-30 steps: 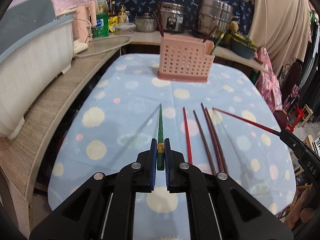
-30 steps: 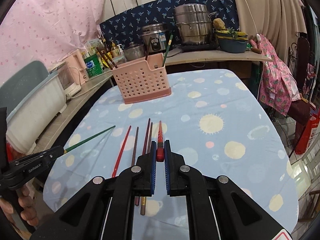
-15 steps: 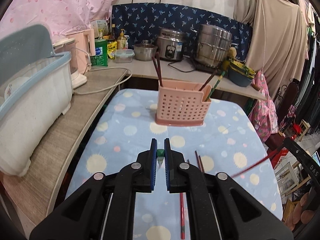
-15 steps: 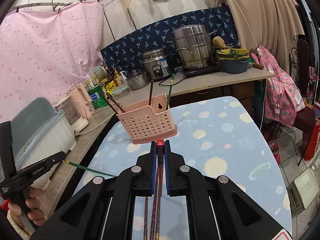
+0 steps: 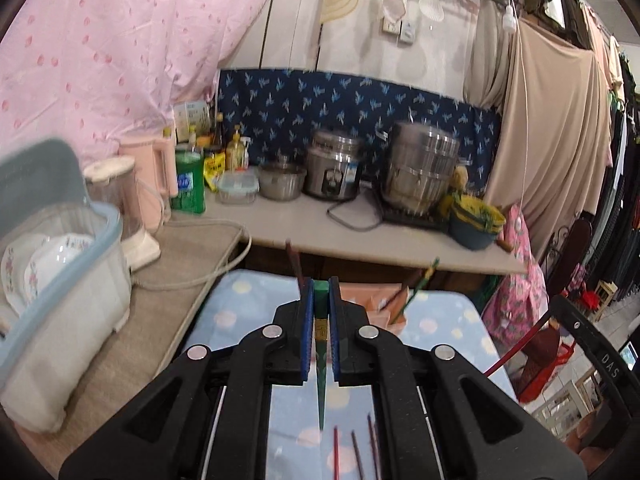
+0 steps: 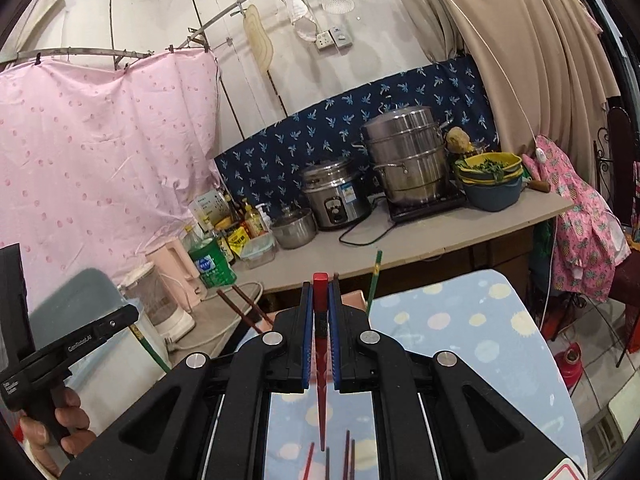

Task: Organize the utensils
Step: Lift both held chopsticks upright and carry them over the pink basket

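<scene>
My left gripper [image 5: 320, 292] is shut on a green chopstick [image 5: 321, 364], held upright with its point hanging down over the table. My right gripper [image 6: 320, 292] is shut on a red chopstick [image 6: 321, 364], also point down. The pink utensil basket [image 5: 384, 300] is mostly hidden behind the left gripper; a brown chopstick [image 5: 294, 264] and a green one [image 5: 420, 286] stick out of it. In the right wrist view the basket rim [image 6: 354, 300] shows behind the gripper. Several red and brown chopsticks [image 5: 356, 450] lie on the tablecloth below, seen also in the right wrist view [image 6: 346, 454].
The table has a blue spotted cloth [image 6: 472, 344]. A dish box with plates [image 5: 52, 280] stands on the left counter. A back shelf [image 5: 320, 224] holds pots, a rice cooker, bottles and bowls. Each gripper shows in the other's view, the left [image 6: 72, 348], the right [image 5: 592, 344].
Both grippers have lifted and tilted up, raising their chopsticks off the table until they hang point down. The basket has dropped low in both views behind the fingers.
</scene>
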`<state>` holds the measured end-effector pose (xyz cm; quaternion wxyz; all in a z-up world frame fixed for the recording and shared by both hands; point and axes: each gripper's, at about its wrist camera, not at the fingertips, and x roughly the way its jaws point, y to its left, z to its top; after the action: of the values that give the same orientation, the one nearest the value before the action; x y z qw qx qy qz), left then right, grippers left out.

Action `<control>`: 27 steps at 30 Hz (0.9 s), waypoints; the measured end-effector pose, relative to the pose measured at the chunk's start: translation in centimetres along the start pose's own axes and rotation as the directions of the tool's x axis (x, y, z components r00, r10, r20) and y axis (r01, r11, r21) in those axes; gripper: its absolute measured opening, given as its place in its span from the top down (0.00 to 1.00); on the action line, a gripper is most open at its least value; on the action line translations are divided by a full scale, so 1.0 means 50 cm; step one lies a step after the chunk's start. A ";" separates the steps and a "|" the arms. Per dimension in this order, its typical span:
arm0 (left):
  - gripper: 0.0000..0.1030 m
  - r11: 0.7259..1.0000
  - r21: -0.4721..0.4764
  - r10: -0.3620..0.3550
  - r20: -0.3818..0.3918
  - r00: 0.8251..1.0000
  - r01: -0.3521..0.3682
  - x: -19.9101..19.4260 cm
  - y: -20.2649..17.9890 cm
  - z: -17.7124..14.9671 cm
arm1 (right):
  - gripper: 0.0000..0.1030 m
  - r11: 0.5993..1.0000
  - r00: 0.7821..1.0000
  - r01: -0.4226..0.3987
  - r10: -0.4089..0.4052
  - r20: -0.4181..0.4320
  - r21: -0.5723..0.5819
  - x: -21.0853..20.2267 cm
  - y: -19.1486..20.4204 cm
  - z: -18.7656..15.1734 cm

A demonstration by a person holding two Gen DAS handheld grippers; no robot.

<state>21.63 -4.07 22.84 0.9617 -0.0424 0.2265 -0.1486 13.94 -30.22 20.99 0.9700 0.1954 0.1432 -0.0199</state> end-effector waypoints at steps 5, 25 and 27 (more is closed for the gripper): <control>0.93 1.000 -0.012 -0.001 0.127 0.992 0.002 0.026 -0.021 0.105 | 0.93 1.000 0.998 -0.008 0.009 0.063 -0.005 0.074 0.031 0.086; 0.93 0.999 -0.028 0.024 0.112 0.993 -0.021 0.277 0.000 0.116 | 0.93 1.000 1.000 0.003 -0.002 -0.025 0.027 0.358 0.006 0.066; 0.93 0.999 -0.034 0.025 0.091 0.996 -0.022 0.294 0.005 0.102 | 0.93 1.000 0.999 0.010 -0.009 -0.046 0.025 0.375 0.002 0.049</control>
<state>36.54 -8.27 21.15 0.9719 -0.0623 0.1850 -0.1314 32.56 -30.74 17.82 0.9639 0.2073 0.1659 -0.0221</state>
